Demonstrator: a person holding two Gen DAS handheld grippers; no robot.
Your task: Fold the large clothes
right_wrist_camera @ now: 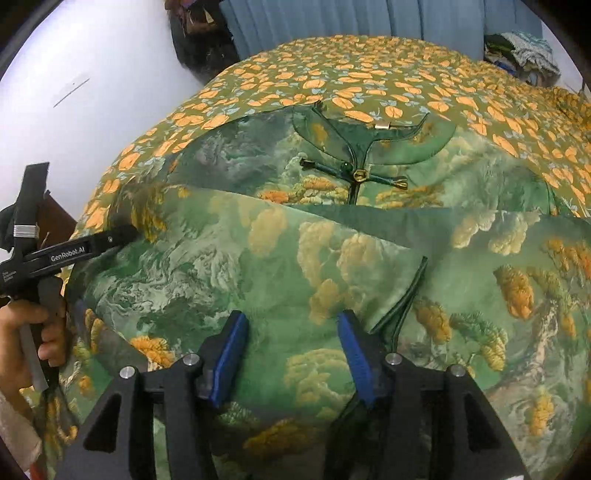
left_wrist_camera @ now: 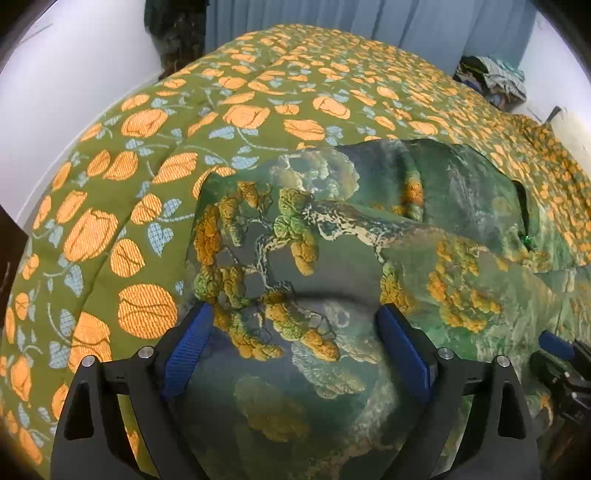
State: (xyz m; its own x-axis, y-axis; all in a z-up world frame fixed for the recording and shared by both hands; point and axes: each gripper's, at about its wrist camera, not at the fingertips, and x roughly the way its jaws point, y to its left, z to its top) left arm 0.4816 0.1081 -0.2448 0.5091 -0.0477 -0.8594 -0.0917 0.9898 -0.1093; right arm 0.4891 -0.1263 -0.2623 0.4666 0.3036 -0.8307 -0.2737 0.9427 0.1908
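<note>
A large green garment (left_wrist_camera: pixel 332 229) printed with trees and clouds lies spread on a bed cover (left_wrist_camera: pixel 147 122) of olive cloth with orange flowers. In the right wrist view its collar and knot clasp (right_wrist_camera: pixel 358 173) lie at the far end, and a folded-over flap (right_wrist_camera: pixel 406 291) with a dark edge crosses the middle. My left gripper (left_wrist_camera: pixel 295 310) stands wide open over the garment's left part, pads clear of the cloth. My right gripper (right_wrist_camera: pixel 291 317) is half open just above the flap, gripping nothing. From the right wrist, the left gripper (right_wrist_camera: pixel 122 234) shows at the garment's left edge, held by a hand (right_wrist_camera: pixel 22 332).
A heap of other clothes (left_wrist_camera: pixel 491 81) sits at the bed's far right corner. Blue curtains (right_wrist_camera: pixel 369 18) hang behind the bed, and a white wall (left_wrist_camera: pixel 74 74) runs along its left side. The right gripper's blue pad (left_wrist_camera: pixel 554 347) shows at the left wrist view's right edge.
</note>
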